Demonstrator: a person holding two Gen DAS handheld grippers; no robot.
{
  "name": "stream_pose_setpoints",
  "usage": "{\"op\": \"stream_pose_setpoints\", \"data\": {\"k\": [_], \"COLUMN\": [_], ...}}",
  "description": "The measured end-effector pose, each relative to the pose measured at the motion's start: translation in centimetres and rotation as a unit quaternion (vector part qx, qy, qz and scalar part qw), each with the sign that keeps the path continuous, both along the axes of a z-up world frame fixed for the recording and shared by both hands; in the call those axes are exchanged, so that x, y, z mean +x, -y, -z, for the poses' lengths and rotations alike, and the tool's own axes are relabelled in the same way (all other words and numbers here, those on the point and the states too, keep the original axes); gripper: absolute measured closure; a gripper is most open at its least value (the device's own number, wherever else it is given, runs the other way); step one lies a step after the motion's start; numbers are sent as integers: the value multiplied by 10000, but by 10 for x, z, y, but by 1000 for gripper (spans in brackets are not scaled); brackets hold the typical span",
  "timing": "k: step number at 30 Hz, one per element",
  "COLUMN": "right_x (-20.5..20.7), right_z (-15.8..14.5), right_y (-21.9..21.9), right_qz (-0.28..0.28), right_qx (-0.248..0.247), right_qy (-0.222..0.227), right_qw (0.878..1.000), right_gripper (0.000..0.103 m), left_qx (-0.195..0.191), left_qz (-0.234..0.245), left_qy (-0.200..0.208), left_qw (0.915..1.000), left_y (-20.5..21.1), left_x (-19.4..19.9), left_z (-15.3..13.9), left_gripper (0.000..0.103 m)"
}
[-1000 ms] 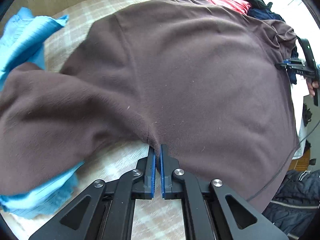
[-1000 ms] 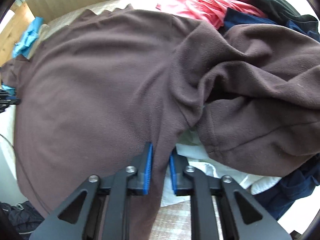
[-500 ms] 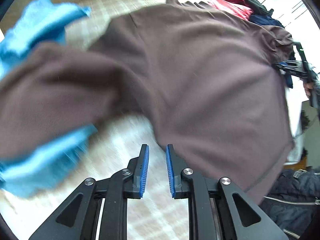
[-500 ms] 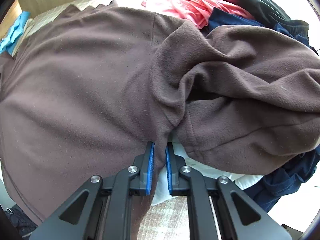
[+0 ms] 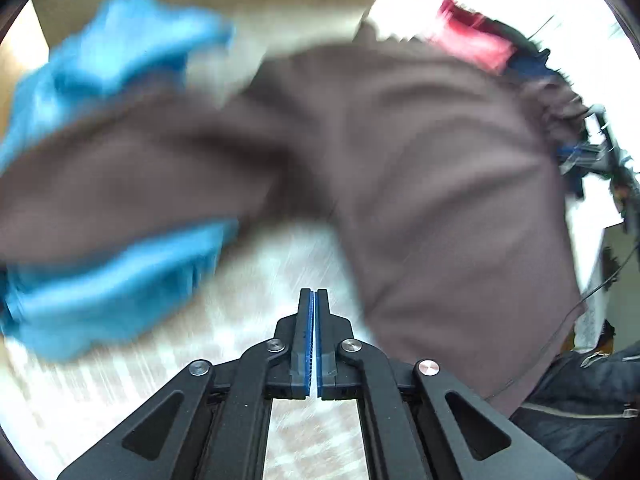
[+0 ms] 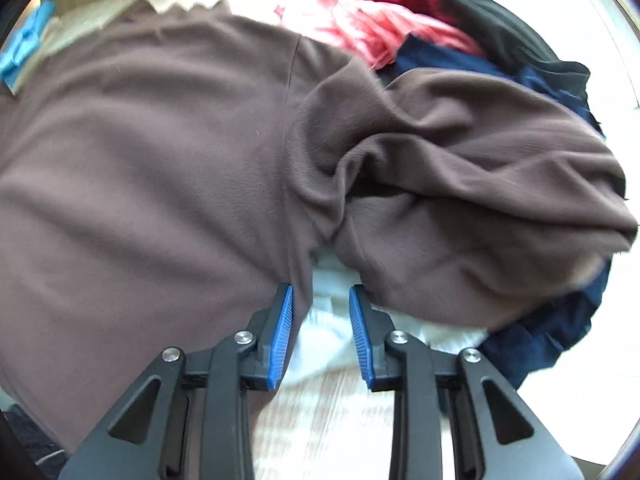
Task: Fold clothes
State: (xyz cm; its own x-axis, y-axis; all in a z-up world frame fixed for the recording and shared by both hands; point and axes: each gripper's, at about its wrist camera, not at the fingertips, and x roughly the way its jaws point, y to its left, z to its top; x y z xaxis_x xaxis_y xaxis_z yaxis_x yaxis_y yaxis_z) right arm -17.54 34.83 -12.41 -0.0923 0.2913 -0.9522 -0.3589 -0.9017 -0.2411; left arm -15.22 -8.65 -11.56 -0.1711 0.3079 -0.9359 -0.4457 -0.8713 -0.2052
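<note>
A brown fleece sweater lies spread over the checked bedcover, its right sleeve bunched in folds. My left gripper hovers off the sweater's lower edge, jaws closing to shut, blue pads together with nothing between them. The left wrist view is blurred by motion. My right gripper sits at the sweater's armpit with its jaws opening. The brown edge lies loose just inside the left pad, and neither pad presses it. The right gripper also shows blurred at the far right of the left wrist view.
A light blue garment lies under the left sleeve. Red, pink, black and navy clothes are piled behind the right sleeve. White cloth shows under the armpit. A dark jacket lies off the bed's edge.
The left gripper let go of the sweater's fold, opened, shut empty and pulled up and away. The right gripper's jaws parted and released the pinched armpit fabric.
</note>
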Motion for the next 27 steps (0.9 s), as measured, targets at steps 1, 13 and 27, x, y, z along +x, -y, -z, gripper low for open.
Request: {"op": "stream_pose_setpoints", "data": {"k": [1, 13, 27], "right_x": [1, -85, -194], "right_z": [-10, -24, 7], "right_y": [7, 148, 339], "right_qz": [-39, -1863, -3402], "right_qx": [64, -882, -1263], "right_qy": [-94, -1255, -916], "right_qw": [9999, 9704, 9273], "right_gripper": [75, 65, 65], "left_qx": [-6, -814, -1580], "left_qz": [122, -1926, -1739], "left_qy": [-195, -873, -734], "left_qw": [9997, 9740, 9692], "left_y": [-4, 133, 179], "left_x": [-1, -1, -47], "left_z": [-9, -26, 32], "left_gripper": [99, 75, 68]}}
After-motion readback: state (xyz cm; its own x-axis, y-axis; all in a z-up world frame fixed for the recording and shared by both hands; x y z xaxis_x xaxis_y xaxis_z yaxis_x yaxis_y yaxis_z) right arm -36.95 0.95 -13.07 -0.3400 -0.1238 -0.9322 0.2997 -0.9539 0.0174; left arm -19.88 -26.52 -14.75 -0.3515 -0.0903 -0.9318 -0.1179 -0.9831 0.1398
